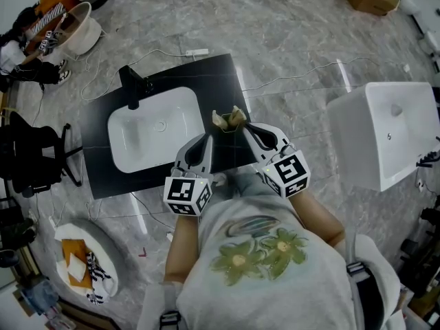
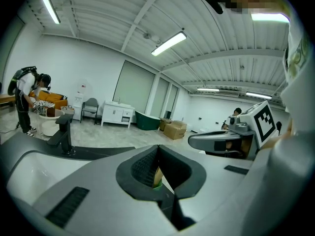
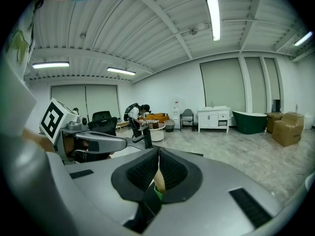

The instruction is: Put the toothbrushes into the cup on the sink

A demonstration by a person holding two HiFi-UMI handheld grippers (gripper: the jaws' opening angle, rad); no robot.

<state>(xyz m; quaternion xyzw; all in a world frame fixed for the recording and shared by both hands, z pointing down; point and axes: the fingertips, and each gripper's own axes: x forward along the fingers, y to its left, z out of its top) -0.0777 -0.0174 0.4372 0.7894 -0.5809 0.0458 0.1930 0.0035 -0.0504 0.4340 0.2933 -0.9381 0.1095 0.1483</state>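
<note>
we wear a pale grey short-sleeved t-shirt [image 1: 275,287] printed with green flowers [image 1: 258,251], under straps with dark buckles [image 1: 359,270]; our left gripper [image 1: 207,137] and right gripper [image 1: 243,125] are grey, each bearing a black-and-white marker cube [image 1: 187,194].

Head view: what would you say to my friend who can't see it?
Seen from above, a person holds the left gripper and right gripper, each pinching a pale toothbrush, over a black counter beside its white sink.

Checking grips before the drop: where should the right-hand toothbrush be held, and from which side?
Hold the toothbrush by its slim tan handle, coming from the person's side, as the right gripper's fingers seem to now; that leaves an end free to lower.
</note>
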